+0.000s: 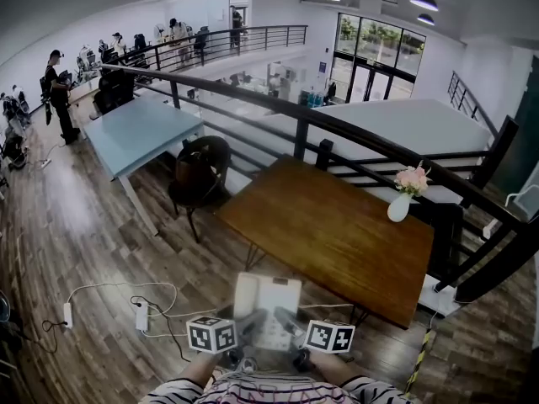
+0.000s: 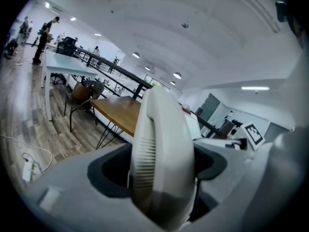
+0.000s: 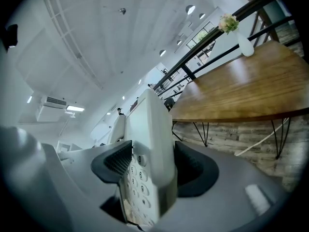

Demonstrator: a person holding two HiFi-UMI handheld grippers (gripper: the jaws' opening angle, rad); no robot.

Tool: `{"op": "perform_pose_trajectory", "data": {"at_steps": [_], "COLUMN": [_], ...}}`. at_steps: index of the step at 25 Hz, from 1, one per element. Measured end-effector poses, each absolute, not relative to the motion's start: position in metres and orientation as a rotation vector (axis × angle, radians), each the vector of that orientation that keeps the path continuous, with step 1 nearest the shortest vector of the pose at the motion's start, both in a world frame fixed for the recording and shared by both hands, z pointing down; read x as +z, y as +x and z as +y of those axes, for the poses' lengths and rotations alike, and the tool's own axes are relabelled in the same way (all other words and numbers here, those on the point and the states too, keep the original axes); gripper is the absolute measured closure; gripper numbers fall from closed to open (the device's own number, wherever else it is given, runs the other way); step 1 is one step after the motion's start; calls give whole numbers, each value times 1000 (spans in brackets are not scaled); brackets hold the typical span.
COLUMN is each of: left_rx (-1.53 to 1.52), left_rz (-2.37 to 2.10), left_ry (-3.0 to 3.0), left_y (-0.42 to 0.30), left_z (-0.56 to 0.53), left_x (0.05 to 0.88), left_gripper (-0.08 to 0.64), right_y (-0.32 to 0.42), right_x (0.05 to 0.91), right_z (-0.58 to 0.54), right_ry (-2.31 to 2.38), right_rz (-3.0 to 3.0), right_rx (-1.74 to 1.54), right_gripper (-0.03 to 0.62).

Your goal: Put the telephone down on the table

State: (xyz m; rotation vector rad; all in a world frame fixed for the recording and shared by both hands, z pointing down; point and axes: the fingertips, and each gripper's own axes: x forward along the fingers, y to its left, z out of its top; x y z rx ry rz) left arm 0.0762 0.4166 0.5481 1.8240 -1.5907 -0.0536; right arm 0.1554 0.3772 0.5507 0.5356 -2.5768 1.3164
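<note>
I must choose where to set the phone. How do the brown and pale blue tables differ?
The brown table is dark wood, the pale blue table light. The brown table lies nearer, the pale blue table farther left. Both stand beside the black railing.

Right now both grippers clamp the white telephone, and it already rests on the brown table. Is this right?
Only the last part is wrong. The left gripper and the right gripper do clamp the telephone, but the head view shows it held in the air short of the brown table, not resting on it.
</note>
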Motion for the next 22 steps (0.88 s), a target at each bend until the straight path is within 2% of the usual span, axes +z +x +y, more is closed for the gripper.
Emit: {"op": "perform_pose_trajectory", "data": {"at_steps": [9,22], "left_rx": [-6,-7], "left_rz": [-1513,-1500], "left_ry": [1882,1853], "left_y": [0,-44], "left_z": [387,289], "left_x": [552,564], "left_gripper": [201,201], "right_y": [82,37], "right_x": [554,565], "right_z": [355,257], "right_ry": [653,661], "right_rz": [-2587,-2556], "right_rx": [1346,1365], "right_gripper": [319,319]}}
